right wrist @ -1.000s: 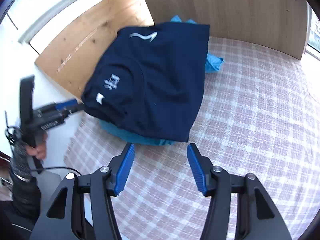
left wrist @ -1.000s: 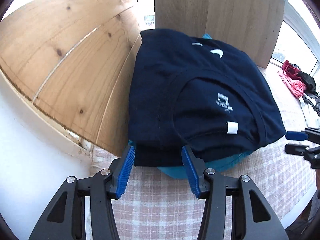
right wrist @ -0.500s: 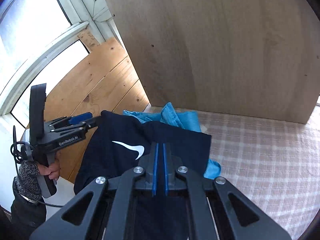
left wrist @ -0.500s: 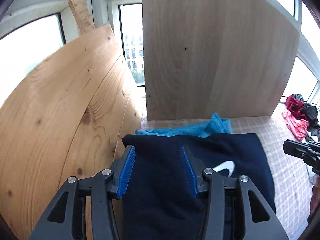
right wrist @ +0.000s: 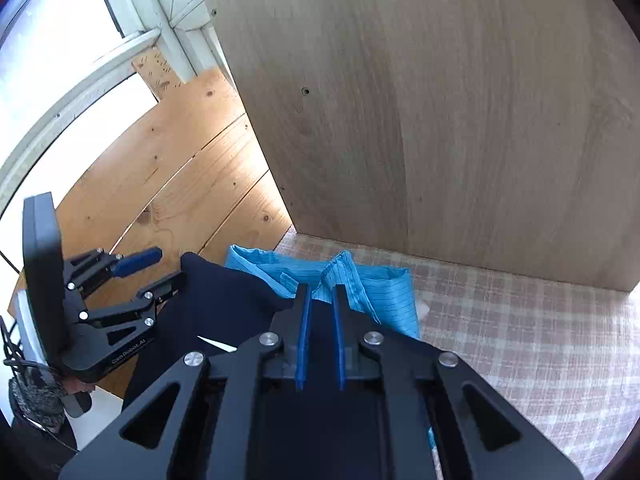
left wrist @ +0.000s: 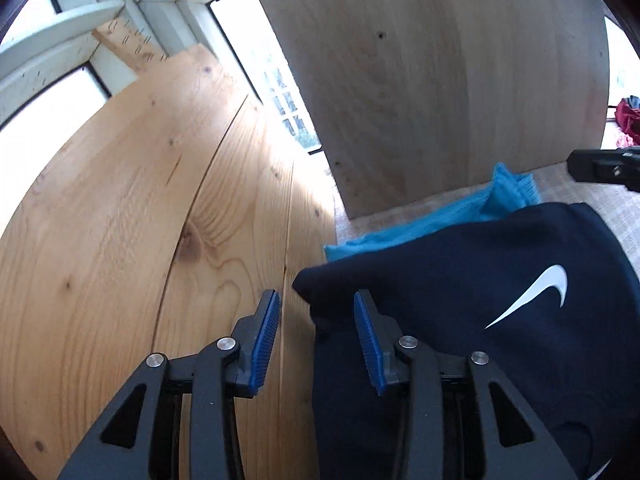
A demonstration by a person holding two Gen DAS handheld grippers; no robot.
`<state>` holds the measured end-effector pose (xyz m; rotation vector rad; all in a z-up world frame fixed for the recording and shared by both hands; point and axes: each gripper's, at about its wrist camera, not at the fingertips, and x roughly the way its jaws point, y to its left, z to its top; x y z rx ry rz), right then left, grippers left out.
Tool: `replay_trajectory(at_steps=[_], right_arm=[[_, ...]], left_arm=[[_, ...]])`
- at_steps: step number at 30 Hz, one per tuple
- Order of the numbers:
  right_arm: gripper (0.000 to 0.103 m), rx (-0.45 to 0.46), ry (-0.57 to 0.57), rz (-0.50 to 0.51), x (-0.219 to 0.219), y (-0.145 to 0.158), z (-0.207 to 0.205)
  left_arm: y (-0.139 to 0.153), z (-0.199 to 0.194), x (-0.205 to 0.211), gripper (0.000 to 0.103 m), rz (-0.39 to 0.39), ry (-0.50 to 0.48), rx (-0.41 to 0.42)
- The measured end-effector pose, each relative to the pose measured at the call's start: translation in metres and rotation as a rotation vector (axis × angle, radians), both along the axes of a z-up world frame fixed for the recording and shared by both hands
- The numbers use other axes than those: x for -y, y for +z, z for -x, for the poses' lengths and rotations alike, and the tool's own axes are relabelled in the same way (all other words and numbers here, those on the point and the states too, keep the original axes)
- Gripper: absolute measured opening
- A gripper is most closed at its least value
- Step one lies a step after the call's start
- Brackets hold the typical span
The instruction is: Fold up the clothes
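Navy shirt with white swoosh sits folded on top of a blue garment, whose collar and edges stick out past its far side. Both lie on the checked cloth surface, pushed into the corner where the pine board meets the upright pale wood panel

Left gripper: jaws wide, blue pads apart. Far-left corner of the navy shirt lies in the gap between them, nearer the right-hand finger. Left-hand finger is over the pine board, clear of the fabric. Can't tell if either pad touches cloth

Right gripper: jaws narrow, only a slim gap showing between the blue pads, navy fabric visible through the gap. Tips sit at the shirt's far edge, right where the blue garment's collar begins. Can't tell whether cloth is actually pinched or just lying underneath

From the right wrist view the left gripper is seen side-on at the shirt's left corner, one finger above the fabric level, held by a hand in a grey knit cuff

White window frames behind the boards; a red cloth heap at the far right edge of the left wrist view
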<state>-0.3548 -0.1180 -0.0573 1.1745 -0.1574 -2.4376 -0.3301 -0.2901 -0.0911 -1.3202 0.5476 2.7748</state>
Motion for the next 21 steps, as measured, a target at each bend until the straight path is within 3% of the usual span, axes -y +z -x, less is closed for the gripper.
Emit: replay_trajectory(at_steps=[2,5,6,9,12,15,16,18,21], right_arm=[[0.011,0.036,-0.004,-0.006,0.001,-0.013,0.009],[0.011,0.119,-0.026,-0.007,0.0,-0.043,0.029],[0.011,0.135,-0.054,-0.073,-0.001,-0.054,0.037],[0.011,0.154,-0.11,-0.118,-0.021,-0.065,0.046],[0.011,0.09,-0.171,-0.058,-0.046,-0.045,0.03],[0.011,0.059,-0.136,0.047,-0.054,-0.024,0.007],[0.012,0.057,-0.082,0.076,-0.048,-0.019,-0.003],[0.032,0.044,0.005,0.093,-0.034,-0.013,-0.024],[0.036,0.008,0.048,0.007,-0.009,-0.022,-0.034]], left_arm=[[0.003,0.007,-0.009,0.039,-0.021,-0.039,-0.001],[-0.017,0.028,-0.015,0.039,-0.029,-0.059,0.074],[-0.026,0.035,-0.016,0.041,-0.002,-0.05,0.101],[-0.038,0.036,-0.014,0.044,0.074,-0.008,0.112],[-0.026,0.028,-0.013,0.044,0.073,0.003,0.085],[-0.007,0.027,-0.01,0.044,0.08,0.024,0.035],[0.002,0.024,-0.008,0.044,0.068,0.027,0.011],[0.018,0.021,-0.001,0.044,0.001,0.029,-0.021],[0.026,0.017,0.009,0.048,-0.123,0.025,-0.007]])
